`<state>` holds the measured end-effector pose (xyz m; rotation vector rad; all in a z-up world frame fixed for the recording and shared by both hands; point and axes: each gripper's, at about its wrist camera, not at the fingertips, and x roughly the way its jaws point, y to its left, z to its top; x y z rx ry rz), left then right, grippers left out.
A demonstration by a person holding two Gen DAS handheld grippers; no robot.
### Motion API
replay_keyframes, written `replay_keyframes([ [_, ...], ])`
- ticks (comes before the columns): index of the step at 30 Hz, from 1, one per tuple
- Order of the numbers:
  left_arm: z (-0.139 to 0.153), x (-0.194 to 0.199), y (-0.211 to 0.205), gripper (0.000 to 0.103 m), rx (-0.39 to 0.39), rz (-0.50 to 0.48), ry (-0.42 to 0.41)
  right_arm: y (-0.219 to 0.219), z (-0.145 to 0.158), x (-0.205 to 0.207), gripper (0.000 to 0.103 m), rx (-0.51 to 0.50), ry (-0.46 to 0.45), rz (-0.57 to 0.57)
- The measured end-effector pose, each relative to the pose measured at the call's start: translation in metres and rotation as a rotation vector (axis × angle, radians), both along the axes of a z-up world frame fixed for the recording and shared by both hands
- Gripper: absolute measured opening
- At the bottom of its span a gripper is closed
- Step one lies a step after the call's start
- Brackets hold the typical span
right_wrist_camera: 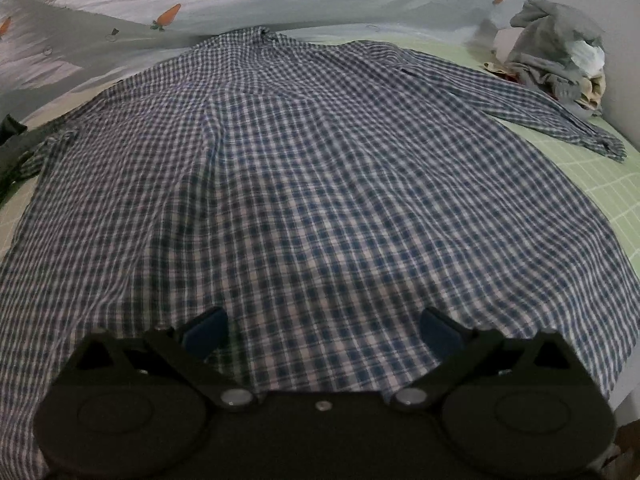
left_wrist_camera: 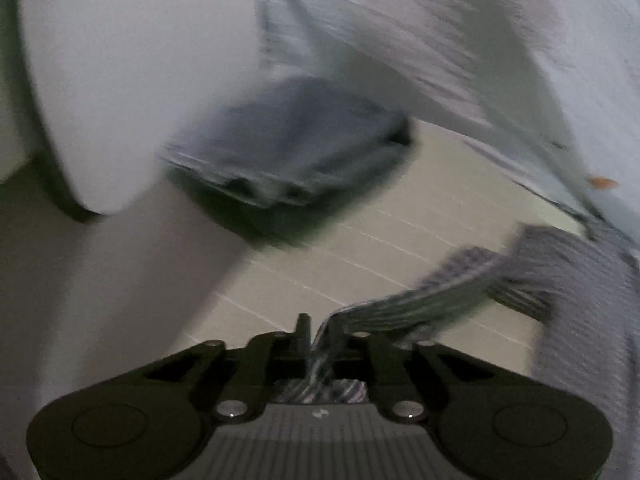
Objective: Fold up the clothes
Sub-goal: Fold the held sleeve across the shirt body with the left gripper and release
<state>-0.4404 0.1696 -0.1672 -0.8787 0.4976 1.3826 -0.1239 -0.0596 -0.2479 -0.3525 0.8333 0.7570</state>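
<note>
A blue and white checked shirt (right_wrist_camera: 304, 184) lies spread flat on the bed, collar at the far end, one sleeve (right_wrist_camera: 560, 116) stretched out to the right. My right gripper (right_wrist_camera: 322, 330) hovers open over the shirt's near hem, blue pads wide apart, nothing between them. In the blurred left wrist view, my left gripper (left_wrist_camera: 316, 336) is shut on a strip of the checked shirt fabric (left_wrist_camera: 420, 300), which runs up and to the right from the fingers. At the left edge of the right wrist view a dark shape (right_wrist_camera: 10, 148) sits by the shirt's left sleeve.
A heap of grey and white clothes (right_wrist_camera: 560, 48) sits at the far right of the bed. A pale quilt with carrot prints (right_wrist_camera: 168, 16) bunches along the far side. The green checked sheet (right_wrist_camera: 600, 184) shows right of the shirt. A folded dark grey garment (left_wrist_camera: 296, 140) lies ahead of the left gripper.
</note>
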Motion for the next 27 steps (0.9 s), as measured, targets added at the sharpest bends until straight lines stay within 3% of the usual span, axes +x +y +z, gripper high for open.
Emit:
replay_keyframes([
  [2, -0.005, -0.007, 0.001, 0.035, -0.005, 0.032, 0.030, -0.001, -0.001, -0.002, 0.103, 0.005, -0.005, -0.006],
  [4, -0.010, -0.014, 0.003, 0.061, -0.011, 0.063, 0.061, -0.002, -0.001, -0.004, 0.103, 0.010, -0.009, -0.010],
  [6, -0.015, -0.021, 0.004, 0.074, -0.016, 0.095, 0.091, -0.003, -0.002, -0.006, 0.103, 0.015, -0.013, -0.013],
  [9, -0.028, -0.031, 0.000, 0.077, -0.064, 0.110, 0.047, -0.004, -0.002, -0.007, 0.103, 0.020, -0.017, -0.021],
  [13, -0.050, -0.032, -0.001, 0.077, -0.158, 0.115, -0.112, -0.002, -0.003, -0.011, 0.103, 0.029, -0.025, -0.035],
  [15, -0.058, -0.027, -0.001, 0.078, -0.168, 0.128, -0.137, -0.001, -0.003, -0.012, 0.103, 0.035, -0.031, -0.042],
  [17, -0.060, -0.021, -0.001, 0.074, -0.150, 0.121, -0.110, -0.002, -0.003, -0.013, 0.103, 0.040, -0.036, -0.044],
  [19, -0.059, -0.016, -0.001, 0.043, -0.125, 0.083, -0.069, -0.002, -0.004, -0.013, 0.103, 0.045, -0.041, -0.044],
  [20, -0.057, -0.015, -0.001, 0.034, -0.115, 0.069, -0.057, -0.003, -0.004, -0.014, 0.103, 0.048, -0.044, -0.044],
  [21, -0.056, -0.016, -0.001, 0.007, -0.109, 0.063, -0.053, -0.003, -0.005, -0.014, 0.103, 0.051, -0.047, -0.044],
  [22, -0.053, -0.018, -0.001, 0.003, -0.104, 0.066, -0.045, -0.003, -0.005, -0.015, 0.103, 0.054, -0.049, -0.045],
  [27, -0.020, -0.037, -0.008, 0.002, -0.002, 0.092, 0.019, -0.003, -0.006, -0.016, 0.103, 0.065, -0.059, -0.044],
])
